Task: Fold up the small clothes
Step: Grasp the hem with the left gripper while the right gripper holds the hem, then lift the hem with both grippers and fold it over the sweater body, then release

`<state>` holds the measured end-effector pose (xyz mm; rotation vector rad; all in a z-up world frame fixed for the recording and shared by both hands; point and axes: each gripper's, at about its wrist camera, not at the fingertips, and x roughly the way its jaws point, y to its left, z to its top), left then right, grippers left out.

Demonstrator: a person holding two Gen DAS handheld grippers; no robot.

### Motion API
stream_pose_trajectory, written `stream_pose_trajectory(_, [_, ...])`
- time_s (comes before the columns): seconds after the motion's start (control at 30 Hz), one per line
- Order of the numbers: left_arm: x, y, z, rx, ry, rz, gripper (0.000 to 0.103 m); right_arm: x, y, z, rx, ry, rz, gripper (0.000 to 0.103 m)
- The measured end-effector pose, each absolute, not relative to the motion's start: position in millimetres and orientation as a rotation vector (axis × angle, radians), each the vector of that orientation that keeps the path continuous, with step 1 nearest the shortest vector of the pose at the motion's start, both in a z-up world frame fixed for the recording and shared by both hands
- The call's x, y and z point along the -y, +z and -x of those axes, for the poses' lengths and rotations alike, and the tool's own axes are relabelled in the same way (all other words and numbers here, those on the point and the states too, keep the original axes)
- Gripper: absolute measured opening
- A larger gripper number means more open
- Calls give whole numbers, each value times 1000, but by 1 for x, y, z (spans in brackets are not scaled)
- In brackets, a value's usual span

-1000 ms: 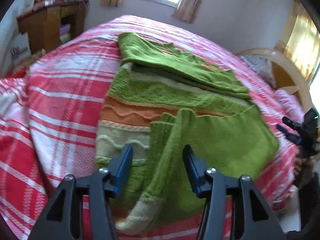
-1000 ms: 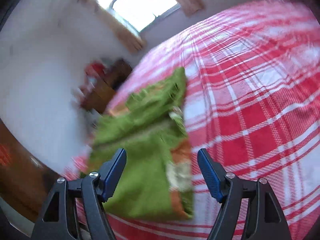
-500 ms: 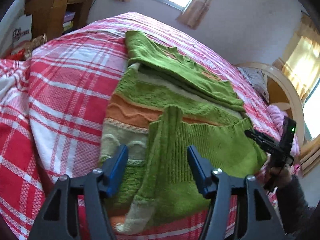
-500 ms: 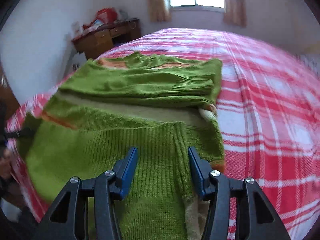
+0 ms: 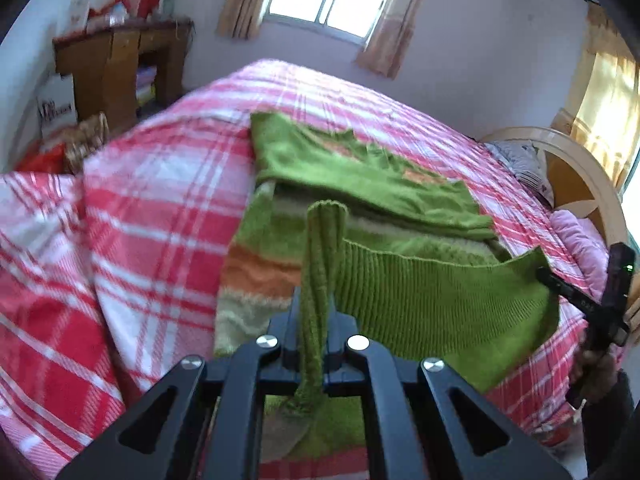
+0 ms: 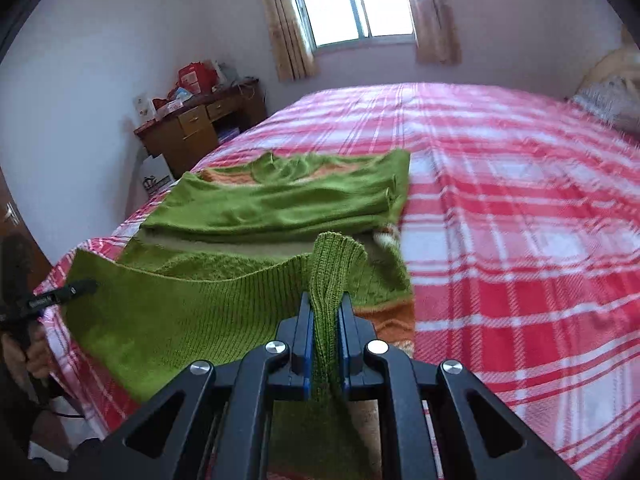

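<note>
Left gripper [image 5: 316,320]: clamped on a bunched corner of the green ribbed hem [image 5: 432,300]; half a second ago open, astride the flat knit.
Right gripper [image 6: 326,334]: jaws closing, blue pads pressed on the opposite hem corner, a ridge of knit standing up between them; earlier wide apart over the cloth.
Green ribbed hem: now raised off the bed and stretched taut between both grippers; previously flat.
Striped knit sweater [image 5: 260,276]: green, orange and cream bands, on the red plaid bedspread [image 5: 160,216] near its near edge; sleeves folded across the upper body.
Hidden or unclear: left pads buried in the fold, not visible; sweater front behind the lifted hem covered; lower hem edge cut off by gripper bodies; bedspread and far sweater blurred; person's hand [image 6: 38,354] dark, part cut off at the frame edge.
Containers: wooden desk [image 6: 200,124] by the wall, drawers shut, red bags and boxes piled on top, folded items in its open shelf in the left wrist view; white carton [image 6: 156,174] beside it, contents not visible.
Headboard [image 5: 576,184]: curved, pale wood, pillow against it.
</note>
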<state>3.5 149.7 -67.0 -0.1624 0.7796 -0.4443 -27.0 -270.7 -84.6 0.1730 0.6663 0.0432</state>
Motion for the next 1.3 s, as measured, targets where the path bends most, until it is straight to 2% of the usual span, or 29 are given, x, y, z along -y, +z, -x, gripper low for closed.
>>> stream_pose_trajectory(0.2, [-144, -46, -20, -733, -359, 137, 5, 267, -58, 24, -574, -15, -157, 9])
stream_pose_trajectory(0.53, [-140, -38, -50, -723, -291, 195, 5, 268, -42, -1, -530, -81, -155, 9])
stream_pose_trajectory(1.3, [-115, -39, -128, -729, -244, 218, 5, 280, -45, -81, -553, -162, -94, 9])
